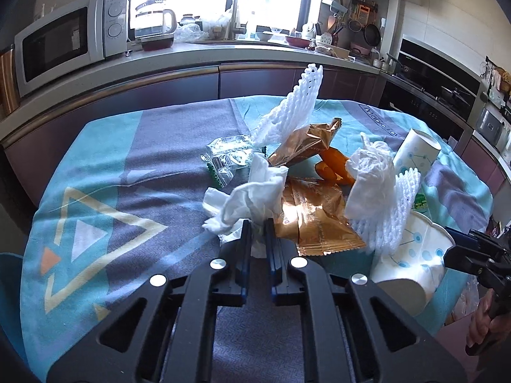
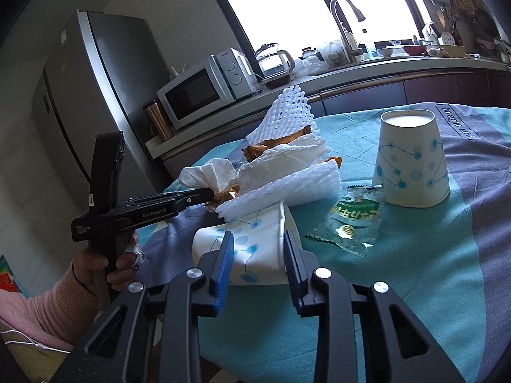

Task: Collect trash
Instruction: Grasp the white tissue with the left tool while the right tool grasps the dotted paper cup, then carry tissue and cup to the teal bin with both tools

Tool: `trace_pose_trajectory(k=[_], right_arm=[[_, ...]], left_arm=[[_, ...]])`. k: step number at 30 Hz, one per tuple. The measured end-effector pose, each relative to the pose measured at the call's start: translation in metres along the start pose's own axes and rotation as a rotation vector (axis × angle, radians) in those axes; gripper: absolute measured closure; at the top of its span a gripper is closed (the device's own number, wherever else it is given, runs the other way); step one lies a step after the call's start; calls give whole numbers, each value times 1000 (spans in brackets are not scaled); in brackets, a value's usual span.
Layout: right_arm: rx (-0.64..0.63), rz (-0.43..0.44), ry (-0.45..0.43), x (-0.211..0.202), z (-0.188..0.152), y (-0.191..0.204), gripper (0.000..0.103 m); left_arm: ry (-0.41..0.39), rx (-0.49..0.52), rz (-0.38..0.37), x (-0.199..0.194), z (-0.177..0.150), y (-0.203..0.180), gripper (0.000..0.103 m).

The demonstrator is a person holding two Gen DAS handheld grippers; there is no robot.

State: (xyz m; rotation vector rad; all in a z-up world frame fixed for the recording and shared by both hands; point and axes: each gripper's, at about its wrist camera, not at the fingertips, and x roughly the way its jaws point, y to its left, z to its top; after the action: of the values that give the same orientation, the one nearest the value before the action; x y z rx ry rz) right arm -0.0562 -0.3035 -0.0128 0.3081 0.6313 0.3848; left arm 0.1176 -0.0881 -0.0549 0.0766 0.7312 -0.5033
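Note:
Trash lies piled on a cloth-covered table (image 1: 95, 166). My left gripper (image 1: 258, 227) is shut on a crumpled white tissue (image 1: 249, 198) at the pile's near edge; it also shows in the right wrist view (image 2: 210, 193). Behind the tissue lie copper foil wrappers (image 1: 316, 220), white foam nets (image 1: 290, 108), an orange wrapper (image 1: 335, 166) and a clear wrapper (image 1: 226, 156). My right gripper (image 2: 258, 242) is closed on a paper cup (image 2: 255, 249) lying on its side. A second paper cup (image 2: 412, 159) stands upside down, with a green wrapper (image 2: 354, 217) beside it.
A kitchen counter (image 1: 223, 54) runs behind the table with a microwave (image 1: 64, 38), a kettle (image 1: 153, 19) and a sink tap. An oven (image 1: 431, 76) is at the right. A fridge (image 2: 89, 89) stands at the left in the right wrist view.

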Motion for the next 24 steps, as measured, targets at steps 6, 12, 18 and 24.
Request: trace_pose_trajectory(k=[6,12,18,24], right_arm=[[-21,63,13,-1,1,13,92],[-76,154,44,0,3,43,99],[-156,232,85,12,1,81,100],[-196,288,92,27,6,108,100]], left_arm=[[-40,-53,2,-27,-6,11,99],[-79,-98,26,-61,-20,33,99],[-107,-143,58,-93,-36,59,99],[-144,-184,101,-127,-52,84,99]])
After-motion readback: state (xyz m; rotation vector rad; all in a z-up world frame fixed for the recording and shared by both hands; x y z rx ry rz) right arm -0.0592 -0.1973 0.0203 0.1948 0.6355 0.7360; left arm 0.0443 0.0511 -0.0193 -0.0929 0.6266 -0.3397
